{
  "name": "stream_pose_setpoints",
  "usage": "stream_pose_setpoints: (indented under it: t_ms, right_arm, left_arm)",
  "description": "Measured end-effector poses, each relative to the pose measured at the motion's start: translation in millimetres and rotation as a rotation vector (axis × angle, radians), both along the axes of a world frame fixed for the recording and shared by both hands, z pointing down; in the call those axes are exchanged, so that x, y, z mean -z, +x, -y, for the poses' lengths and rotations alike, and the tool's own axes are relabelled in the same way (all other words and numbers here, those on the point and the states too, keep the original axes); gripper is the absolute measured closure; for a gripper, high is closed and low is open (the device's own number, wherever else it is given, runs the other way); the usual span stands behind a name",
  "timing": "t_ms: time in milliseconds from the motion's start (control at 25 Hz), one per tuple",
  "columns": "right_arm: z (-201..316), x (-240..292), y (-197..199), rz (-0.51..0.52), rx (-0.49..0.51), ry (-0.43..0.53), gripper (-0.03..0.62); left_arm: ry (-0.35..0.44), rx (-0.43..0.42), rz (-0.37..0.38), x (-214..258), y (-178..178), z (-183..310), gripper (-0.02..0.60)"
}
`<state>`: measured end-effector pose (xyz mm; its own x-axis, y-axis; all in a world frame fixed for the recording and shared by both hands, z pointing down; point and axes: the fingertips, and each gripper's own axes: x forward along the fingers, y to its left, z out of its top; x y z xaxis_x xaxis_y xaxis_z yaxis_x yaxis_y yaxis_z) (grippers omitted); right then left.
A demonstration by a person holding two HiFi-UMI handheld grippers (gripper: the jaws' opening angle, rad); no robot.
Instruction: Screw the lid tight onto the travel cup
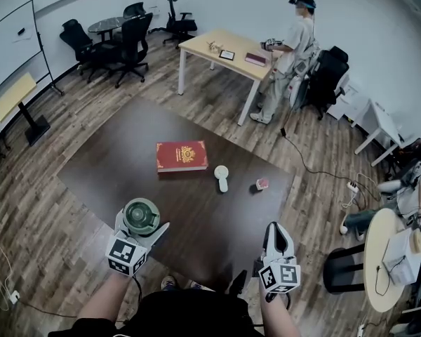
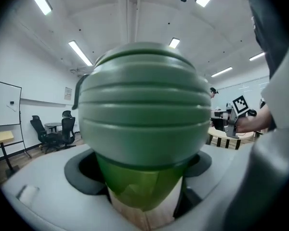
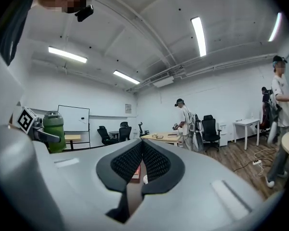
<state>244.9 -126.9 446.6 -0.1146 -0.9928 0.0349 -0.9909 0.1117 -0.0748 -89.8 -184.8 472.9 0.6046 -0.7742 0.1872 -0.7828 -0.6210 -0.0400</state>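
You are holding the green travel cup (image 2: 144, 114) upright at the head view's lower left, your left gripper (image 1: 142, 225) clamping its ribbed body, the lid (image 1: 141, 214) sitting on top, contents hidden. Your right gripper (image 1: 274, 229) is hovering lower right, jaws closed, empty

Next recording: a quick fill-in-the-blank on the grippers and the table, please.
1. The left gripper grips a ____ plastic travel cup with a ribbed lid.
2. The right gripper has its jaws ____, nothing between them.
3. On the dark brown table lies a red hardcover ____.
Missing words: green; shut; book.
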Motion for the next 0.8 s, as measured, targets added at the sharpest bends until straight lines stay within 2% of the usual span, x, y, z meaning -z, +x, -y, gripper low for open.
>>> stream_pose_setpoints:
  t_ms: [320, 800]
  right_arm:
    - [2.7, -6.3, -4.2, -0.073, -0.004, -0.040, 0.586]
    - [-2.5, -8.8, -4.7, -0.070, -0.010, -0.043, 0.586]
  left_arm:
    - [-0.008, 0.004, 0.020, -4.9, 0.8, -3.9, 0.163]
    - [-0.033, 0.003, 0.022, -12.4, 2.5, -9.7, 0.163]
